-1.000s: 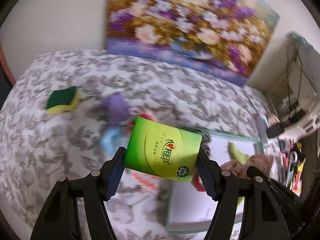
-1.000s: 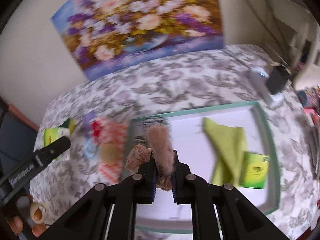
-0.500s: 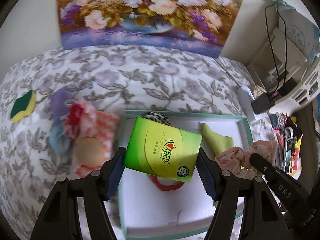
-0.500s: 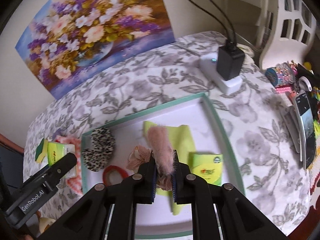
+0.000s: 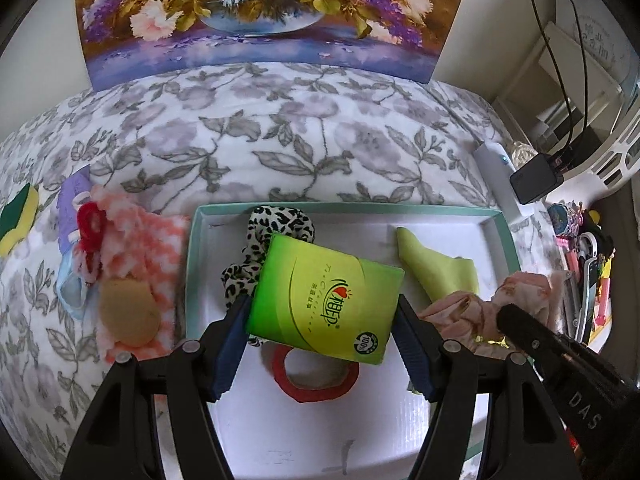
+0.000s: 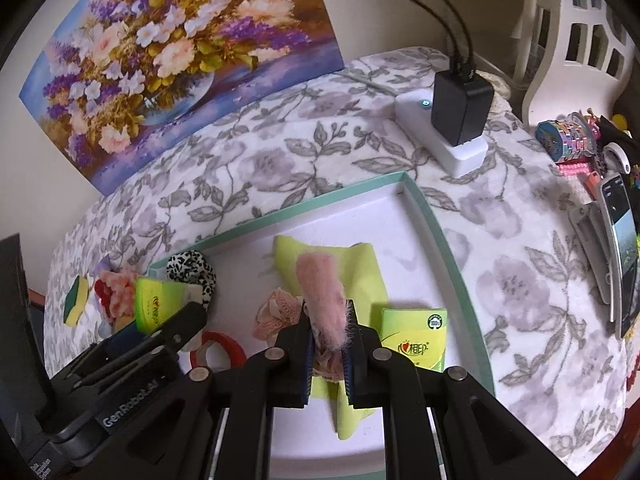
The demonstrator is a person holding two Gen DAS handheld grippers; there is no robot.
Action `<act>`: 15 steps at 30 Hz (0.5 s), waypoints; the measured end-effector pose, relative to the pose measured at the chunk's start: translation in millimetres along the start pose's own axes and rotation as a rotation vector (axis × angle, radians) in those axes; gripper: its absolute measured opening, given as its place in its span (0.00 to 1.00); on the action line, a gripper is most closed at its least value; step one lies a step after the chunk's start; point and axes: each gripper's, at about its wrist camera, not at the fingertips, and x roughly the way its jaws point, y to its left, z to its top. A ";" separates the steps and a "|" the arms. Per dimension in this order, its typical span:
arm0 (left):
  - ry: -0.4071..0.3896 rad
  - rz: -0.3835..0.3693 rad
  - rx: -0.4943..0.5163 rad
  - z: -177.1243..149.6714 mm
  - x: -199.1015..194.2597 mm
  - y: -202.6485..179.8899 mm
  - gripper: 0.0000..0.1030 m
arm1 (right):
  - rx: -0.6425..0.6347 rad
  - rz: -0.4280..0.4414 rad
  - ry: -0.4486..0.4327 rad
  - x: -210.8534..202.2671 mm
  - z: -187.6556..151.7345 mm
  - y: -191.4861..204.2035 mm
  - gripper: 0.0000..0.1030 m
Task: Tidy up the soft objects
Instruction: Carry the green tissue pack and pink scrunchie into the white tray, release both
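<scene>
A flower-print cloth covers the counter [image 5: 304,140], and a floral painting [image 5: 256,12] leans on the wall behind it. A shallow white tray with a teal rim [image 5: 502,236] lies on the cloth. Inside it lie a lime-green cloth [image 5: 436,264], a leopard-print scrunchie [image 5: 276,224], a red ring-shaped band [image 5: 316,376] and a small green tissue pack [image 6: 416,338]. The left gripper [image 5: 322,332] clamps a second green tissue packet [image 5: 326,296] between its blue pads, holding it tilted above the tray. The right gripper [image 6: 328,354], nearly closed, pinches a pink fuzzy scrunchie [image 6: 322,294] over the lime cloth, beside a peach lace scrunchie [image 6: 276,312]. Left of the tray, outside it, lie a pink-and-white fuzzy cloth [image 5: 140,240], a tan round puff [image 5: 128,312] and a green-and-yellow sponge [image 5: 18,220].
</scene>
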 end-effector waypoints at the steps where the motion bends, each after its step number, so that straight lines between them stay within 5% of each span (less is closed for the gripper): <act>1: -0.002 -0.001 0.002 0.5 -0.7 -0.2 0.68 | -0.002 -0.003 0.003 0.6 -0.1 0.6 0.12; 15: 0.003 0.029 -0.007 4.5 -9.4 7.3 0.75 | -0.017 0.003 0.011 -0.1 0.2 4.5 0.18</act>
